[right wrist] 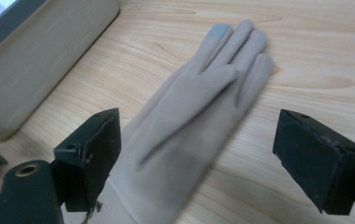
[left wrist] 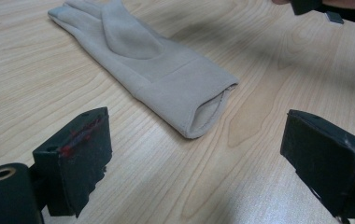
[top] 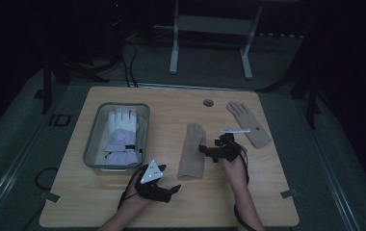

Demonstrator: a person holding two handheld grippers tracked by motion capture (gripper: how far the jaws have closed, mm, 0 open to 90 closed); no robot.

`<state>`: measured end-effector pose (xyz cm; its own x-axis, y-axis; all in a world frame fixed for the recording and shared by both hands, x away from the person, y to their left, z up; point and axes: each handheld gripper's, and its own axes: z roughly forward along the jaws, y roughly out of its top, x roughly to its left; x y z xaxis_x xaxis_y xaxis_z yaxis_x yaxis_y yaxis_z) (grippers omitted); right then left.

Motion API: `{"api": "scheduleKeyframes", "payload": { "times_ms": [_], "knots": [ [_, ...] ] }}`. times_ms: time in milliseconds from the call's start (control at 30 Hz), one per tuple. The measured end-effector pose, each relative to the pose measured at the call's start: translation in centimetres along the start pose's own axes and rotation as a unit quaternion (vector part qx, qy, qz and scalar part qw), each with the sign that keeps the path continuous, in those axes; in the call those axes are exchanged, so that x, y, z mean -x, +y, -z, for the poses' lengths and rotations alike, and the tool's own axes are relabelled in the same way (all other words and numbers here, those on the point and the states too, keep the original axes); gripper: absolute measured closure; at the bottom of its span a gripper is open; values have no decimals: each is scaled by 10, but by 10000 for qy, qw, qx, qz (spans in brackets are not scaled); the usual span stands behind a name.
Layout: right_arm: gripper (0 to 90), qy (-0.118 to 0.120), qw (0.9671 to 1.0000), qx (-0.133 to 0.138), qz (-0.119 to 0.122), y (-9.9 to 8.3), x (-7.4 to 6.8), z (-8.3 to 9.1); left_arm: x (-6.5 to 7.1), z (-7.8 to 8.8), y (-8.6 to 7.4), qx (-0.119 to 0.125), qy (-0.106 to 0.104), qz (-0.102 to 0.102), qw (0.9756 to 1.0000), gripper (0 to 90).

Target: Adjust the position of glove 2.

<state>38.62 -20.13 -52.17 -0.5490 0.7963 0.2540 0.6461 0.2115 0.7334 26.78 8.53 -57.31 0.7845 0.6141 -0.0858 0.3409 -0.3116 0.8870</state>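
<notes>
Beige glove (top: 192, 151) is lying flat mid-desk (top: 99, 202), beside the grey bin (top: 92, 144) holding lilac-and-white gloves (top: 121, 137). Right gripper (top: 205, 150) is hanging wide open over it, gripping nothing; left gripper (top: 174, 190) is waiting open, empty. Its mate (top: 249, 122) is lying well apart; binning both looks undone.

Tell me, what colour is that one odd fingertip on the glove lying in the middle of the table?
Grey-blue; the rest of the glove is beige. The fingertip shows best in the right gripper view.
</notes>
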Motion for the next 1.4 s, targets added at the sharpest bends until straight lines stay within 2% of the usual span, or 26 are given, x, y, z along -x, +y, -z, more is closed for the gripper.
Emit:
{"api": "scheduleKeyframes", "payload": {
  "times_ms": [100,200,267,400,500,533,700,800,1033,1400],
  "knots": [
    [162,-58,9998,-32,165,0,5,6,0,0,0,-3,0,7,10000,93],
    [145,-74,9999,-94,45,1,17,17,0,0,0,-18,-1,3,10000,93],
    [132,-152,9999,-16,10,2,22,22,0,0,0,-9,-6,13,10000,93],
    [131,-334,9993,60,147,4,31,31,0,0,0,-9,-14,18,10000,93],
    [161,-472,9983,101,319,3,40,38,0,0,0,-7,-16,15,10000,93],
    [199,-509,9980,106,353,3,44,40,0,0,0,-5,-18,15,10000,93],
    [263,-737,9963,116,423,3,64,53,0,0,0,-13,-9,14,10000,93],
    [279,-786,9959,121,420,4,75,58,0,0,0,-20,0,5,10000,93],
    [313,-1040,9937,130,403,11,93,67,0,0,0,-21,-1,16,10000,93],
    [335,-1406,9891,122,418,31,122,70,0,0,0,-13,-10,37,10000,93]
  ]
}}
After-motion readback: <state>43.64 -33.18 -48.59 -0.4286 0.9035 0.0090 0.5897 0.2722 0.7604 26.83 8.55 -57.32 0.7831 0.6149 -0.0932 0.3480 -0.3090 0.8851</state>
